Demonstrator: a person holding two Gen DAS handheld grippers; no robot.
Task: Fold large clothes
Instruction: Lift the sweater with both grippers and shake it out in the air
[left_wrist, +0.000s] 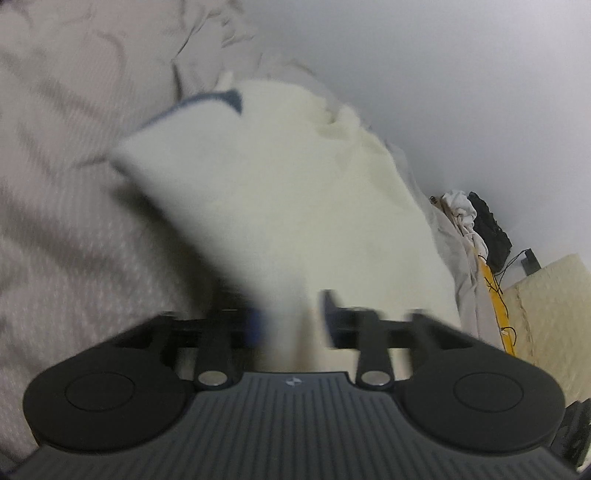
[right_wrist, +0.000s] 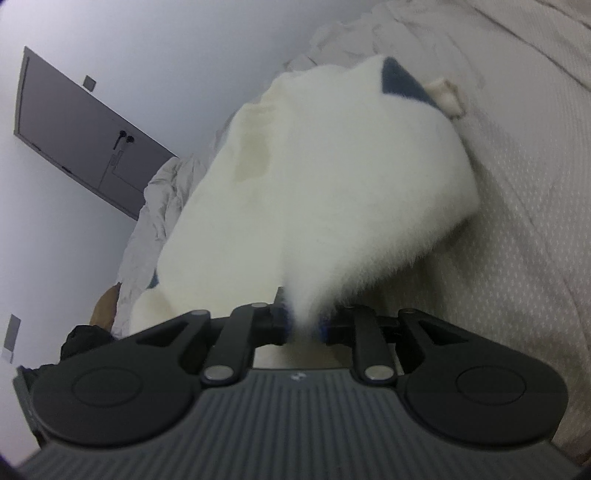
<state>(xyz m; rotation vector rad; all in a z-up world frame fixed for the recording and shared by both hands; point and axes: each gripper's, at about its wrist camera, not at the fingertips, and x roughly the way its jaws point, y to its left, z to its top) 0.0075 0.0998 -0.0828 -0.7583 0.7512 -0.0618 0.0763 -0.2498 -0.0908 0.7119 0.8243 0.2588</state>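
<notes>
Nearest me in both wrist views is white cloth running straight into the jaws: the left gripper stands with its jaws well apart, the fabric passing loose between them with a gap on the right side, so I judge it no longer pinched; the right gripper has its jaws narrow with the cloth bunched between them, which I read as a grip. The garment stretches away from both grippers toward the far wall, its long axis running near to far, lying on the bed. Its far end, with the dark blue trim, points away from me. Both hands sit at the near edge, about equally close. The bed lies left of the cloth in the left view, right in the other.
</notes>
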